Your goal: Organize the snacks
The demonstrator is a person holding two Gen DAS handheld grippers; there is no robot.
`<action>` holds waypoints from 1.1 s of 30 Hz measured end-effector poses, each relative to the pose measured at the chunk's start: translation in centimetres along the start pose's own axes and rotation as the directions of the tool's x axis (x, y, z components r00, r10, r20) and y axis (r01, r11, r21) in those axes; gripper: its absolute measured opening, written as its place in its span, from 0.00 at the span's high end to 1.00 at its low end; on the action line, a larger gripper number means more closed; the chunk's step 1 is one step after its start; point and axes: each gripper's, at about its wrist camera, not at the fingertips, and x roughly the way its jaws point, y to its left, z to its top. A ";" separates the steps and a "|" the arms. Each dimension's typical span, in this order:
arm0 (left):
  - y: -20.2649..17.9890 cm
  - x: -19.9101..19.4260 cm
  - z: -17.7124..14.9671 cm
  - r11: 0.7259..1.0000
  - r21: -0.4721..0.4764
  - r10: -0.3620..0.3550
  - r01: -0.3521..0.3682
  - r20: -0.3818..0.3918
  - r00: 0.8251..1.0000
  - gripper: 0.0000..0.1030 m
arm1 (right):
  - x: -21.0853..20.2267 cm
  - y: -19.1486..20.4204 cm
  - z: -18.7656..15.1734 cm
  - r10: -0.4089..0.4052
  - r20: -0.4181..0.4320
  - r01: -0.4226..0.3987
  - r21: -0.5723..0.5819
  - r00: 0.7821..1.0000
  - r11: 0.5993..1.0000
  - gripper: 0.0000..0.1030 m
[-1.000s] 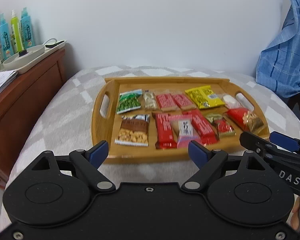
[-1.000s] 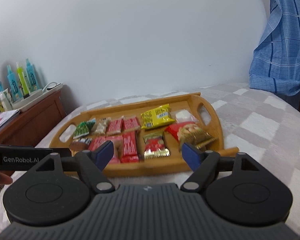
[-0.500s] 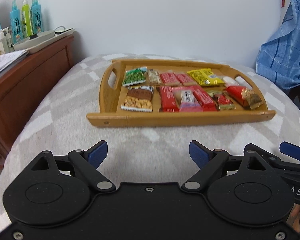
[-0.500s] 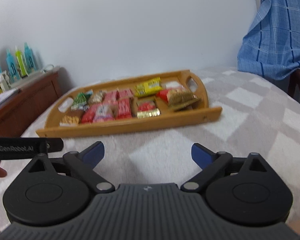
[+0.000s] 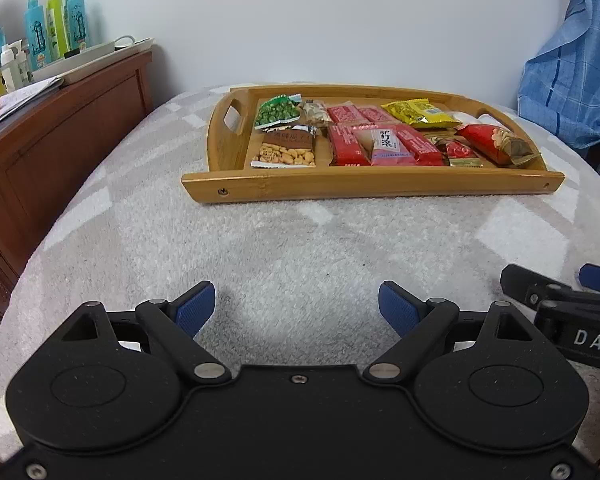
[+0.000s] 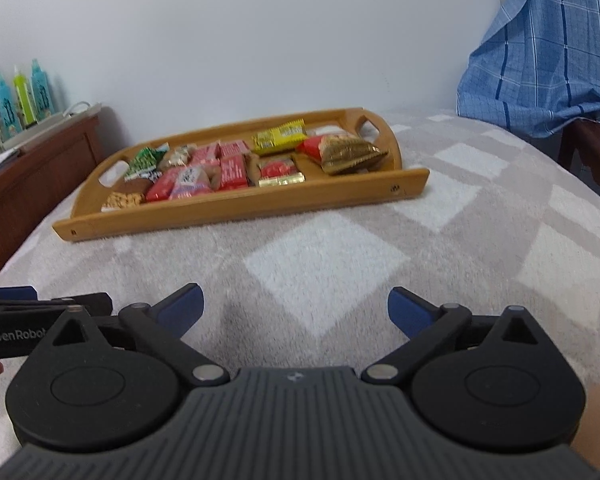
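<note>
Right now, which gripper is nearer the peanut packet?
Left. The left gripper faces the peanut packet almost straight ahead; the right gripper sits further right, the packet off to its left.

Tray (image 5: 372,184) on the blanket (image 5: 284,256), far from both grippers. Far row in the tray, left to right: pea packet (image 5: 278,110), nut packet (image 5: 315,112), two bars (image 5: 356,113), large packet (image 5: 418,113). Near row: peanut packet (image 5: 286,149) at left, bars (image 5: 384,145) in the middle, small packet (image 5: 460,151) and big bag (image 5: 494,144) at right. Cabinet (image 5: 56,136) left of the blanket, bottles (image 5: 54,26) on it. Hanging cloth (image 5: 576,80) at far right. Left gripper (image 5: 296,306) and right gripper (image 6: 296,306) side by side over the near blanket.
</note>
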 end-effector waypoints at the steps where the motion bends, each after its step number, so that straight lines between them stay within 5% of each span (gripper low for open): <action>1: 0.0 0.1 -0.1 1.000 -0.001 0.001 -0.001 -0.002 1.000 0.14 | 0.2 0.0 -0.1 -0.004 -0.010 0.004 -0.002 1.000 1.000 0.00; 11: 0.3 0.8 -0.2 1.000 -0.011 -0.003 0.003 -0.009 1.000 0.11 | 1.3 1.4 -1.0 -0.069 -0.020 0.067 -0.105 0.997 0.992 0.00; 33: 1.0 1.5 -0.7 0.999 -0.030 -0.010 0.010 -0.003 1.000 0.00 | 2.0 1.4 -1.1 -0.082 0.037 0.085 -0.102 0.996 0.991 0.00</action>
